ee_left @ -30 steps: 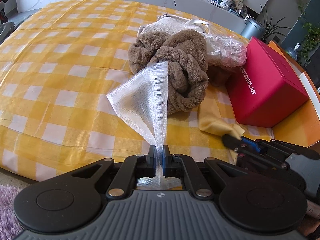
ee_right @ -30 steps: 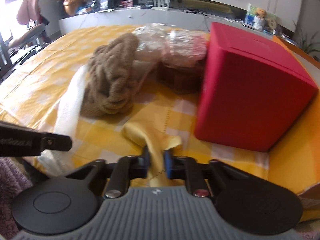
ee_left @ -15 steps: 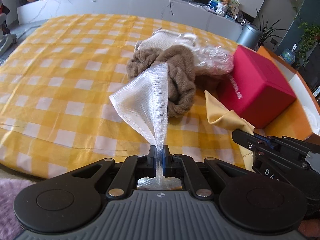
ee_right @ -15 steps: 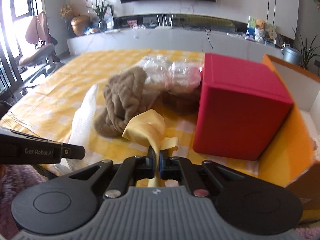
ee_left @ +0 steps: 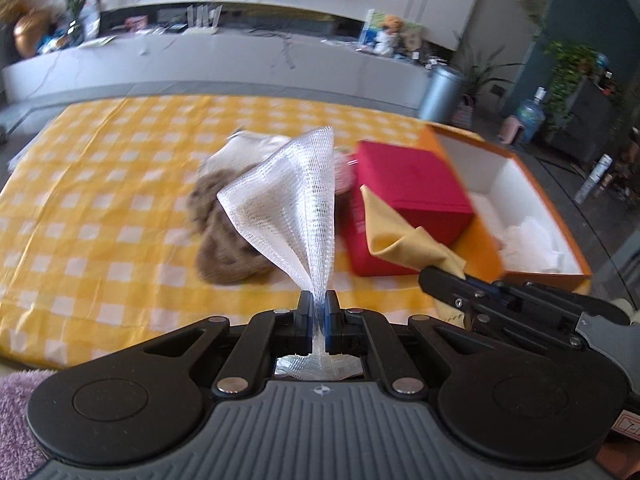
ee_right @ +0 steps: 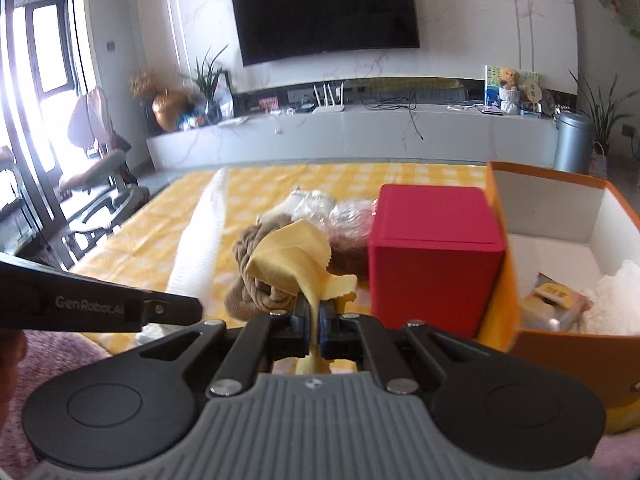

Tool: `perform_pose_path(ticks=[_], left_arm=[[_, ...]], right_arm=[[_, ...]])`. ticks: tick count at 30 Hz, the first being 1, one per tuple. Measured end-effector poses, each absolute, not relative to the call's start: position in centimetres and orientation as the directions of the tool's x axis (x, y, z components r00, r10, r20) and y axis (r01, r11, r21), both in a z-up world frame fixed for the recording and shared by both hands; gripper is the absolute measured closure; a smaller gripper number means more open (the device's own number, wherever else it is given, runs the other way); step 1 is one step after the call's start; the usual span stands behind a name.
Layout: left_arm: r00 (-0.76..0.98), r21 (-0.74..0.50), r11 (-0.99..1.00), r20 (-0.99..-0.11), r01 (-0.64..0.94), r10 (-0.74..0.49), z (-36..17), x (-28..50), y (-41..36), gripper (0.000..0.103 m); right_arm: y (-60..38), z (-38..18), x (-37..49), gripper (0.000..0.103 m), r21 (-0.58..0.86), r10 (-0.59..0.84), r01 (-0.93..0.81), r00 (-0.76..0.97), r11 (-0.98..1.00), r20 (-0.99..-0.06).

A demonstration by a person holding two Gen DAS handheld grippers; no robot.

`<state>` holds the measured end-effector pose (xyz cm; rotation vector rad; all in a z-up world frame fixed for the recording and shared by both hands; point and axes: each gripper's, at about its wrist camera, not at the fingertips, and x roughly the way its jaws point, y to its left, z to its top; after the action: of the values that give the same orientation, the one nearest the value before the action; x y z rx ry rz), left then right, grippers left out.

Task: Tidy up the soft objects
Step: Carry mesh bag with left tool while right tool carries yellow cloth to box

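Note:
My left gripper (ee_left: 319, 300) is shut on a white mesh cloth (ee_left: 288, 204) and holds it in the air above the yellow checked table (ee_left: 100, 216). My right gripper (ee_right: 316, 307) is shut on a yellow cloth (ee_right: 290, 258), also lifted; that cloth shows in the left wrist view (ee_left: 400, 236) too. The white mesh cloth hangs at the left of the right wrist view (ee_right: 200, 244). A brown plush towel (ee_left: 224, 236) lies bunched on the table beyond both grippers, also in the right wrist view (ee_right: 248, 280).
A red box (ee_right: 436, 256) stands right of the towel. An open orange box (ee_right: 560, 240) with white lining and some items sits at the far right. Plastic-wrapped bundles (ee_right: 340, 216) lie behind the towel. A purple rug (ee_left: 16, 408) lies below the table edge.
Both grippers have risen and pulled back from the table, each lifting its cloth clear of the surface. The orange box has come into view at the right.

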<state>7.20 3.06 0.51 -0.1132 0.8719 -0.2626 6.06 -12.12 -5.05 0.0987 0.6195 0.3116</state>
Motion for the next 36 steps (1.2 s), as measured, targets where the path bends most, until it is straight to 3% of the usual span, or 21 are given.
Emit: perform_pose_path(ticks=[8,20,29,36], left_arm=[[0.581,-0.172,0.914,-0.725,0.367,-0.370,3.5,7.9,-3.6,0.098],[0.448,-0.188,0.806,-0.750,0.561,-0.487,5.3,13.5,-14.4,0.098],[0.351,-0.168,0.787,-0.826,0.593,-0.440,1.9,18.9,-19.9,0.098],[0.322,-0.122,0.795,-0.869,0.594,-0.375,-2.1,22.0,-21.8,0.098]], right_arm=[[-19.3,-1.9,4.1,0.102,0.267,0.283,-0.163,0.809,0.950,-0.515],[-28.4,2.6,5.1,0.102,0.198,0.153,-0.061,0.858,0.978,-0.490],[-32.0,1.7,9.6,0.101,0.163,0.104,-0.013,0.818,0.987,-0.566],[-33.1,-2.1,13.9,0.101,0.141,0.086,0.011,0.742,0.990,-0.665]])
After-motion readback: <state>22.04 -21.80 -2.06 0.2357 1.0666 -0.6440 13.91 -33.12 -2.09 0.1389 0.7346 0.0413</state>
